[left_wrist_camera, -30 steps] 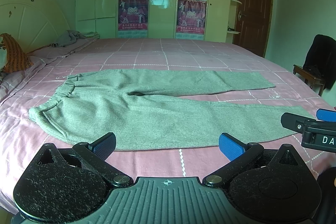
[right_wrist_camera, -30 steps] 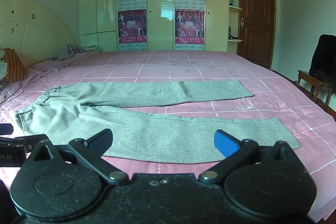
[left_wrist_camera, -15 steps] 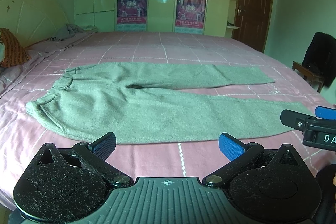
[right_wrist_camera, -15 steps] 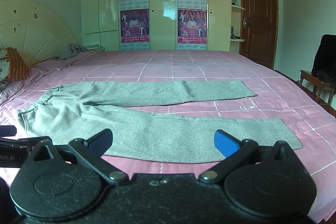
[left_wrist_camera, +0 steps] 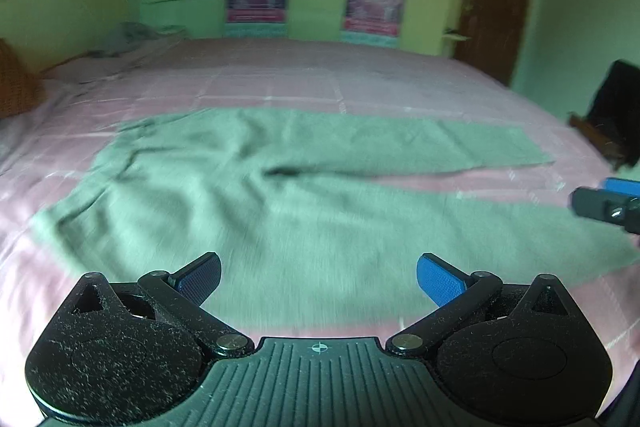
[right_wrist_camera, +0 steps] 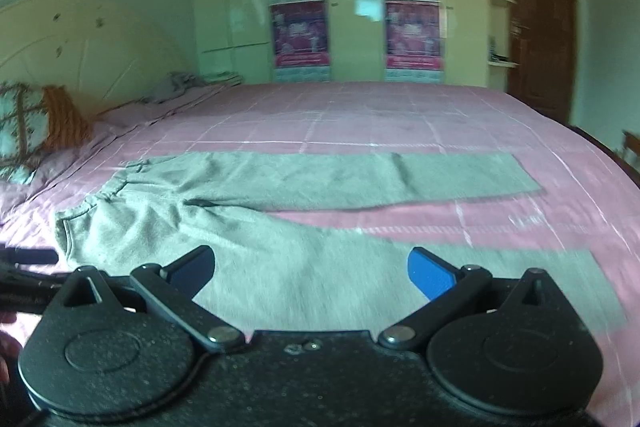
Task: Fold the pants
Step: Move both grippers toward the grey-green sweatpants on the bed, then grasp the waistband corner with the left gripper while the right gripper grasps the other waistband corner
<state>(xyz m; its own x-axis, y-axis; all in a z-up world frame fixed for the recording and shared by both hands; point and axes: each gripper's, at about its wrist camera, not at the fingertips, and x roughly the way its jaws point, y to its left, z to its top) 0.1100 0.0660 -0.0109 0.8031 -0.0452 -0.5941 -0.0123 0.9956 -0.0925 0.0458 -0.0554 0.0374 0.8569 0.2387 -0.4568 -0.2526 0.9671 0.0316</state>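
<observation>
So the grey pants (left_wrist_camera: 280,211) are spread flat on the pink checked bedspread (left_wrist_camera: 300,83), waistband over toward the headboard (right_wrist_camera: 80,39) side and the two legs splayed apart in a V, with the far leg lying straight and the near leg angling toward the cameras. The left gripper (left_wrist_camera: 318,277) sits low over the near edge of the near leg close to the seat, fingers spread wide with nothing between the blue pads (left_wrist_camera: 438,279). The right gripper (right_wrist_camera: 310,267) is the same deal, wide open and empty above the near leg further toward the cuff, and both views are pretty blurry
</observation>
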